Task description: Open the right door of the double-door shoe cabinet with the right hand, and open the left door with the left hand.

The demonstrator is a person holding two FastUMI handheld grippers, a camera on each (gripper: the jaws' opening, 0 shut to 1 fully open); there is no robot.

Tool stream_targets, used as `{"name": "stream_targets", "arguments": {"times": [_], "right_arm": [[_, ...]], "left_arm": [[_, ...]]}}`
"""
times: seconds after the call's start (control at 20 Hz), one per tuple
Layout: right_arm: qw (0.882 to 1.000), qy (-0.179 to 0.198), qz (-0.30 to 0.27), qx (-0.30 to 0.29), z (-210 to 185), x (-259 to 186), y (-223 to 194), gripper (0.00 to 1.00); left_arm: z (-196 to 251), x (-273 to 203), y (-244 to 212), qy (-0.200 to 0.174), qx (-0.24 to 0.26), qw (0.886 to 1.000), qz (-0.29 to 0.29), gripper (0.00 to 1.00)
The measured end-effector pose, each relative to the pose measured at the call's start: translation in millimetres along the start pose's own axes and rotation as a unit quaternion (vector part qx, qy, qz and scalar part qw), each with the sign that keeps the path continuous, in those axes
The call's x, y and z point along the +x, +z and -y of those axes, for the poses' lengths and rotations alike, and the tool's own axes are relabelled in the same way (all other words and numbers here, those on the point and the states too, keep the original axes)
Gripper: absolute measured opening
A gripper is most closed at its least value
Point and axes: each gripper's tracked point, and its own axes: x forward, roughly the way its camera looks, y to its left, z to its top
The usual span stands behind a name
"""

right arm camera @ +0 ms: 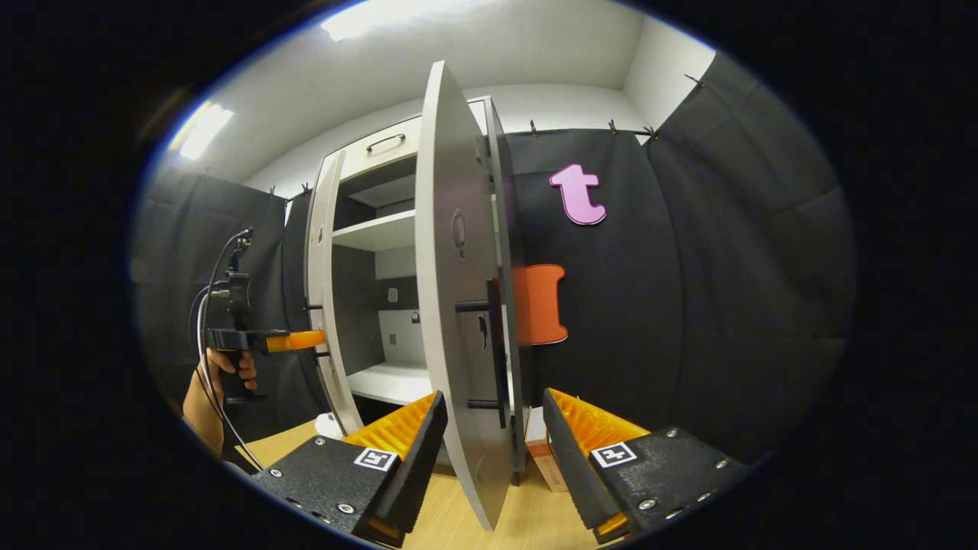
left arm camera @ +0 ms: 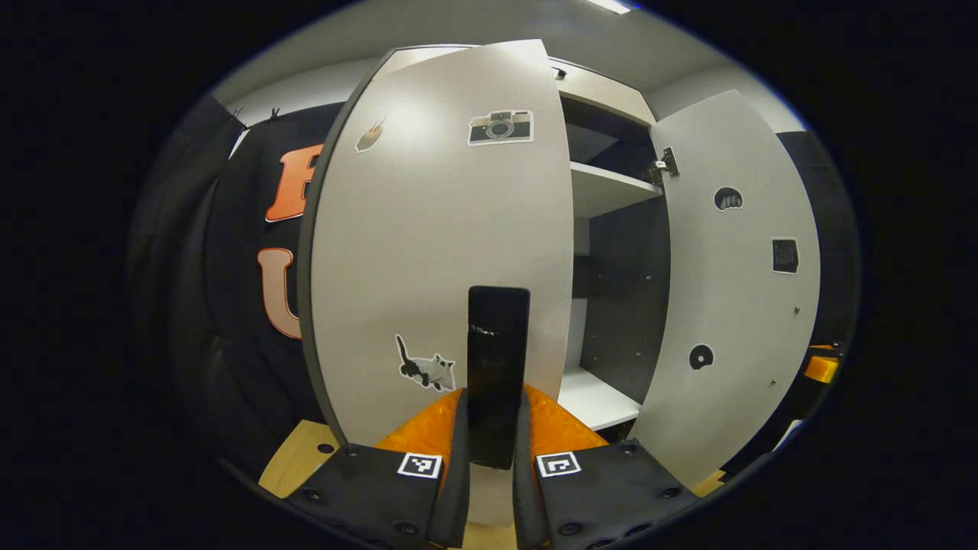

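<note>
The white shoe cabinet [right arm camera: 382, 145] has both doors swung out. In the left gripper view, the left door [left arm camera: 428, 229], with stickers on it, faces me, and its black vertical handle [left arm camera: 498, 336] sits between the fingers of my left gripper [left arm camera: 495, 397], which is shut on it. The right door [left arm camera: 733, 290] stands open at the right. In the right gripper view, that right door [right arm camera: 454, 305] shows edge-on, its black handle [right arm camera: 497, 344] on the far side. My right gripper [right arm camera: 493, 397] is open, one finger on each side of the door's edge. A hand [right arm camera: 221, 374] holds the left gripper [right arm camera: 294, 340] at the left door [right arm camera: 321, 290].
White shelves [right arm camera: 378, 229] and a dark back panel [left arm camera: 626, 290] show inside the cabinet. A small cardboard box [right arm camera: 539, 447] stands on the wooden surface [right arm camera: 458, 527] by the right door's foot. Black cloth walls [right arm camera: 688, 305] close in on both sides.
</note>
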Motion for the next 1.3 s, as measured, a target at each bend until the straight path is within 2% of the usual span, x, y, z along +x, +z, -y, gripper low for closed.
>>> {"name": "stream_targets", "arguments": {"times": [0.1, 0.25, 0.3, 0.35, 0.4, 0.45, 0.5, 0.6, 0.65, 0.7, 0.75, 0.85, 0.9, 1.0, 1.3], "right_arm": [[1.0, -0.011, 0.004, -0.001, -3, 4, -1, 0.79], [1.0, 0.004, -0.002, 0.013, -15, 5, -3, 0.8], [1.0, 0.007, 0.0, 0.014, -18, 3, -2, 0.84], [1.0, 0.009, 0.003, 0.014, -22, 4, 0, 0.8], [1.0, 0.012, 0.006, 0.014, -26, 7, 0, 0.8], [1.0, 0.016, 0.004, 0.015, -31, 9, -1, 0.84], [1.0, 0.019, 0.003, 0.015, -36, 10, -3, 0.8], [1.0, 0.028, 0.004, 0.009, -49, 13, -1, 0.8], [0.999, 0.032, 0.005, 0.005, -56, 15, -1, 0.84], [0.999, 0.036, 0.006, 0.001, -61, 17, -2, 0.84], [0.999, 0.035, 0.006, -0.003, -65, 18, -3, 0.84], [1.0, 0.021, 0.011, -0.019, -65, 21, -1, 0.87], [1.0, 0.017, 0.013, -0.021, -66, 24, 1, 0.81], [1.0, 0.007, 0.017, -0.021, -67, 28, 2, 0.84], [1.0, 0.001, 0.018, -0.015, -67, 26, 5, 0.85]], "left_arm": [[-7, -11, -4, 0.001, -0.003, 1.0, 0.006, 0.31], [-12, -26, -8, 0.005, 0.0, 1.0, 0.007, 0.31], [-15, -31, -8, 0.011, 0.005, 1.0, 0.012, 0.31], [-20, -35, -11, 0.014, 0.004, 1.0, 0.015, 0.31], [-20, -39, -10, 0.017, 0.006, 1.0, 0.021, 0.27], [-20, -42, -12, 0.02, 0.003, 1.0, 0.018, 0.24], [-24, -46, -10, 0.023, -0.002, 1.0, 0.019, 0.25], [-31, -47, -8, 0.036, 0.007, 0.999, 0.023, 0.27], [-36, -48, -6, 0.043, 0.01, 0.999, 0.025, 0.25], [-41, -50, -8, 0.049, 0.008, 0.999, 0.023, 0.24], [-42, -53, -10, 0.05, 0.005, 0.998, 0.022, 0.25], [-42, -57, -11, 0.045, 0.01, 0.999, 0.016, 0.2], [-43, -59, -12, 0.043, 0.013, 0.999, 0.015, 0.2], [-48, -61, -12, 0.044, 0.02, 0.999, 0.016, 0.2], [-72, -66, -9, 0.082, 0.034, 0.996, 0.024, 0.2]]}}
